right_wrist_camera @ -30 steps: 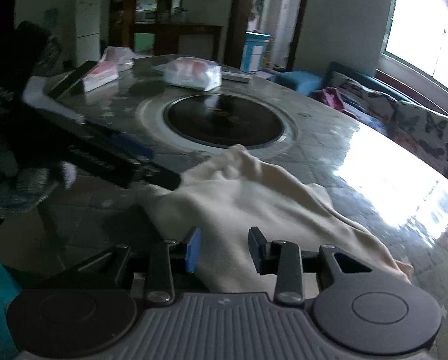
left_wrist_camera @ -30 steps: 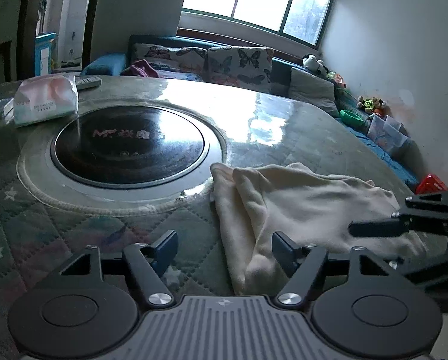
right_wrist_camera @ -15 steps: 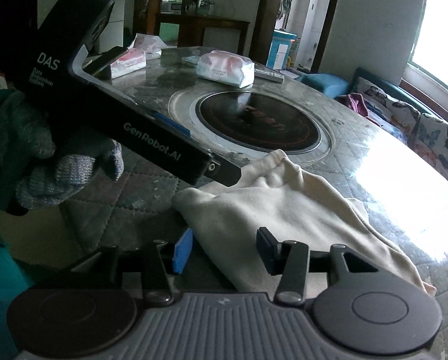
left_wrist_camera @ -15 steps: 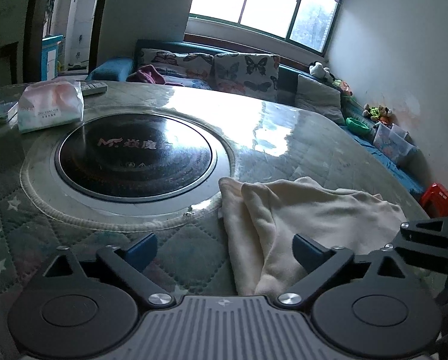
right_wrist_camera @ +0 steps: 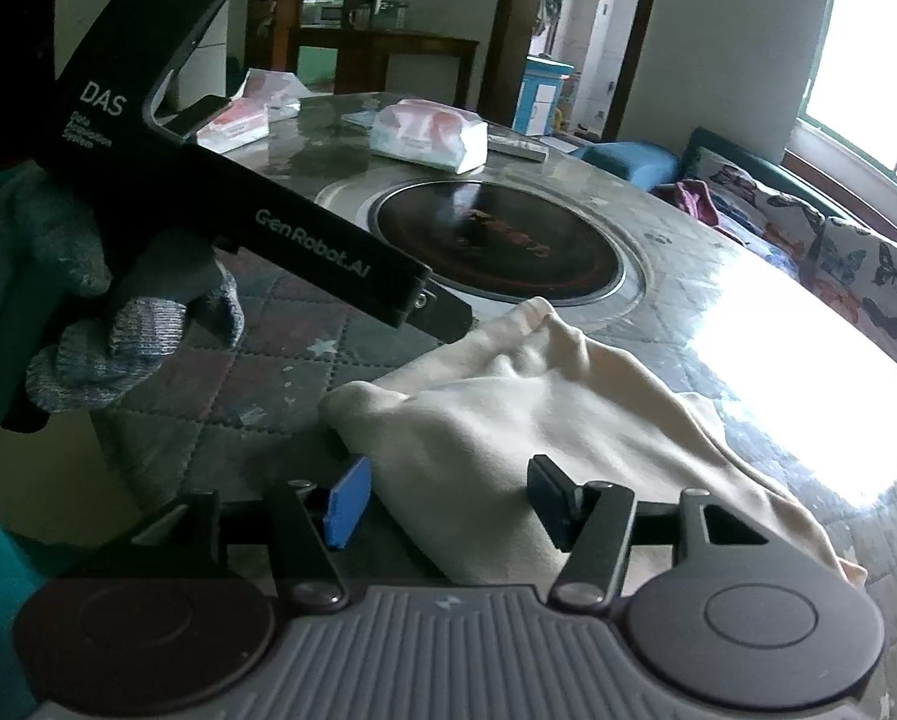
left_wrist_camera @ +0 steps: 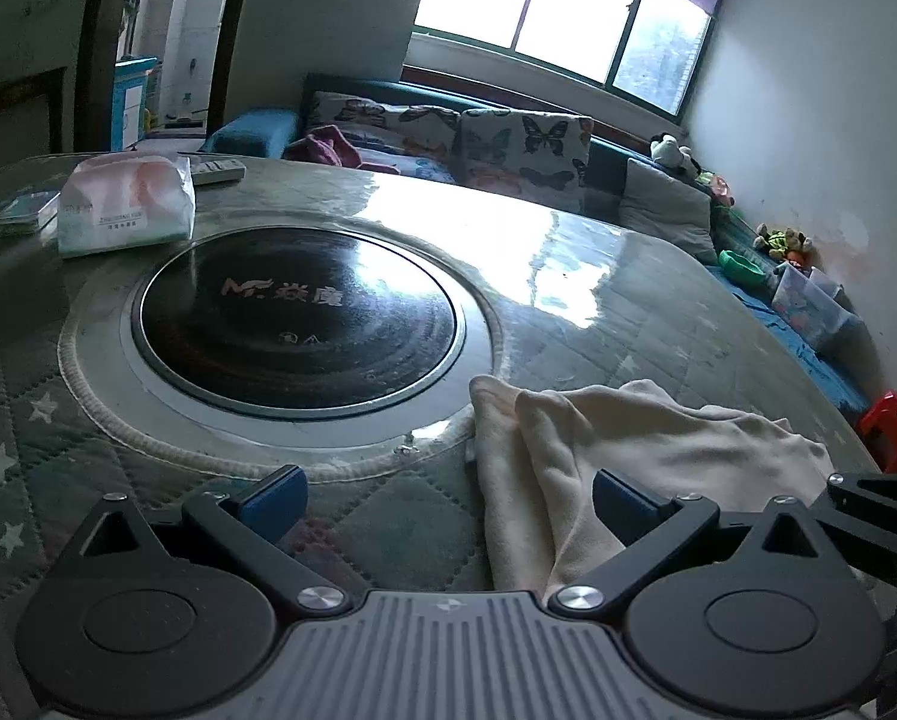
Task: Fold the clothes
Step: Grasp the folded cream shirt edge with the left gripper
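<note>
A cream garment [left_wrist_camera: 628,444] lies bunched and folded on the quilted round table, beside the black hotplate; it also shows in the right wrist view [right_wrist_camera: 544,420]. My left gripper [left_wrist_camera: 448,501] is open wide and empty, just above the garment's near left edge. My right gripper [right_wrist_camera: 448,501] is open and empty, its fingers either side of the garment's near edge, not closed on it. The left gripper's body [right_wrist_camera: 304,240], held by a gloved hand, shows in the right wrist view over the garment's far left corner.
A round black hotplate [left_wrist_camera: 298,312] is set in the table's middle. A tissue pack [left_wrist_camera: 124,204], a remote [left_wrist_camera: 217,168] and a second pack [right_wrist_camera: 238,117] lie at the far side. A butterfly-patterned sofa [left_wrist_camera: 478,138] and a red stool [left_wrist_camera: 892,426] stand beyond the table.
Both grippers have drawn back and risen from the garment. The left jaws opened wider and the right jaws opened too. The garment stays on the table.
</note>
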The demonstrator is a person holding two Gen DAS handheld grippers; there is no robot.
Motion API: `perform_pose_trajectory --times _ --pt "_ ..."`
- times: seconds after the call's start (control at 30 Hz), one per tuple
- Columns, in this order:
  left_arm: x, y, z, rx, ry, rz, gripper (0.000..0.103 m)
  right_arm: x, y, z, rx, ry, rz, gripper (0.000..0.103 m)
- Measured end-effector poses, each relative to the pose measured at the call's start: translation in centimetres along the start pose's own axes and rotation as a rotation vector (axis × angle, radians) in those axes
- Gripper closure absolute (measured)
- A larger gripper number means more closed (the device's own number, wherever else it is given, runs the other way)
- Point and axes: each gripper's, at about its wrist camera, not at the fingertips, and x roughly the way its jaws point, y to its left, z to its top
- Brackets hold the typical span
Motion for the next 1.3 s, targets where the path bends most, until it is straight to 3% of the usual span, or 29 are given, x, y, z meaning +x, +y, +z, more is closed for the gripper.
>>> perform_pose_trajectory --times 0.27,0.6,0.7,0.97,1.1,1.3 --pt "-0.4 -0.6 -0.2 0.007 0.002 0.0 0.0 -0.2 0.1 -0.3 0.018 -0.005 -0.028 0.035" --pt "-2.1 -1.2 0.0 0.021 -0.065 -0.015 0.0 -1.7 0.9 -0.7 0.038 -0.039 -0.099 0.027" --pt "-2.6 -1.2 -0.1 0.025 -0.082 -0.017 0.0 -2.3 1.5 -0.8 0.037 -0.057 -0.128 0.018" --pt "-3.9 -1.3 -0.9 0.03 -0.124 -0.033 0.0 -3.8 2.6 -1.2 0.049 -0.1 -0.184 0.011" --pt "-4.0 -1.4 -1.5 0.029 -0.123 -0.034 0.0 -4.4 3.1 -1.6 0.04 -0.127 -0.21 0.002" --pt "-4.2 -1.5 -2.1 0.045 -0.121 -0.012 0.0 -4.5 3.6 -2.0 0.022 -0.172 -0.194 0.0"
